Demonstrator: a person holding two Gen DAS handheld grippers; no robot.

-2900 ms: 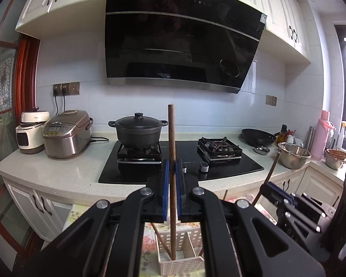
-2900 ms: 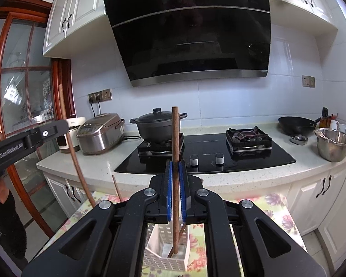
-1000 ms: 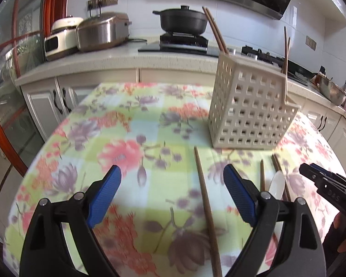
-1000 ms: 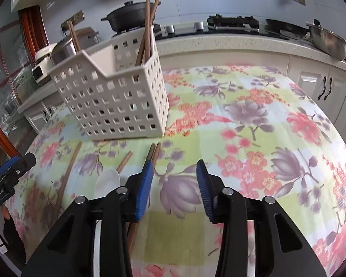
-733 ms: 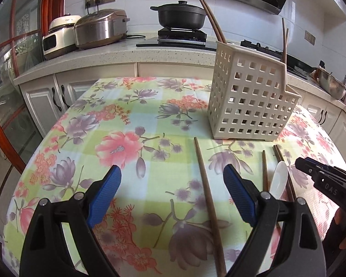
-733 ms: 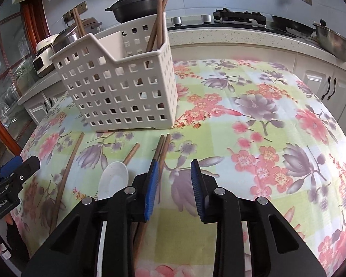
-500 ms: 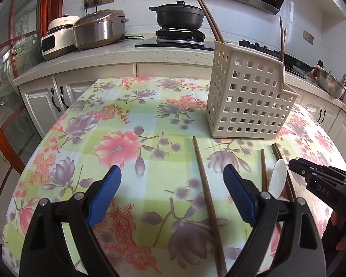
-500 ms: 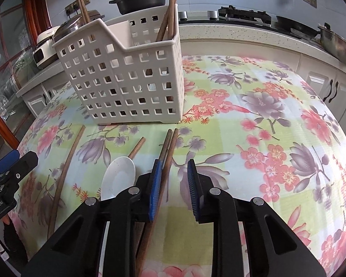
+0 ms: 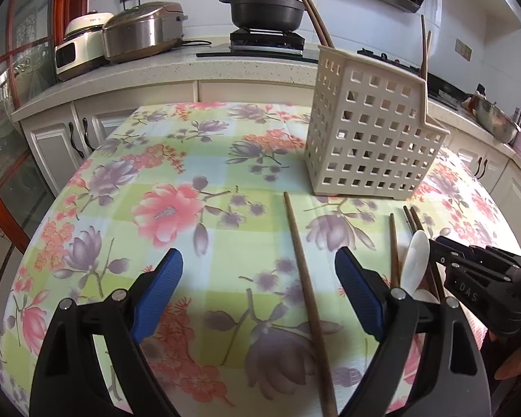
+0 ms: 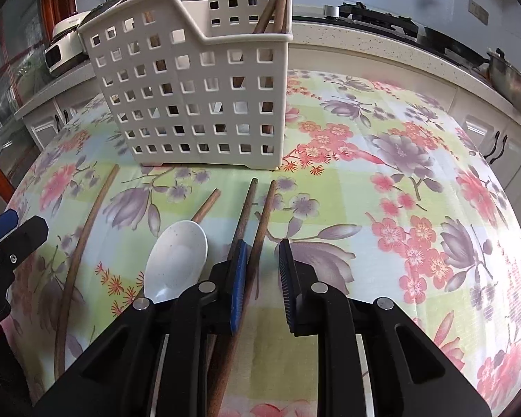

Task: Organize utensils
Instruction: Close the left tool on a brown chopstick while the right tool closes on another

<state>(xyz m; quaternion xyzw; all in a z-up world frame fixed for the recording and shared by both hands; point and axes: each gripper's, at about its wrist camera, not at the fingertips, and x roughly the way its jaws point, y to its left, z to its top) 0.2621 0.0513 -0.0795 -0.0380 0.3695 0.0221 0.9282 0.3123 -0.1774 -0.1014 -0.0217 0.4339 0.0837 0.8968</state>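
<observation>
My right gripper (image 10: 260,260), jaws narrowly parted, straddles one chopstick (image 10: 260,222) of the near pair; its twin (image 10: 243,215) lies just left, so closing may snag both. Left gripper (image 9: 258,274) wide over a lone chopstick (image 9: 304,278). Basket (image 10: 198,104) stands beyond, far side

Spoon (image 10: 175,255), chopsticks (image 10: 260,222) before caddy (image 10: 198,104), on table (image 10: 416,208).

Our left wrist view low over the floral tablecloth (image 9: 163,180), facing the counter, our right wrist view closer, both sharing the white basket (image 9: 371,139) (image 10: 191,97), spoon (image 10: 177,257), loose chopsticks.
</observation>
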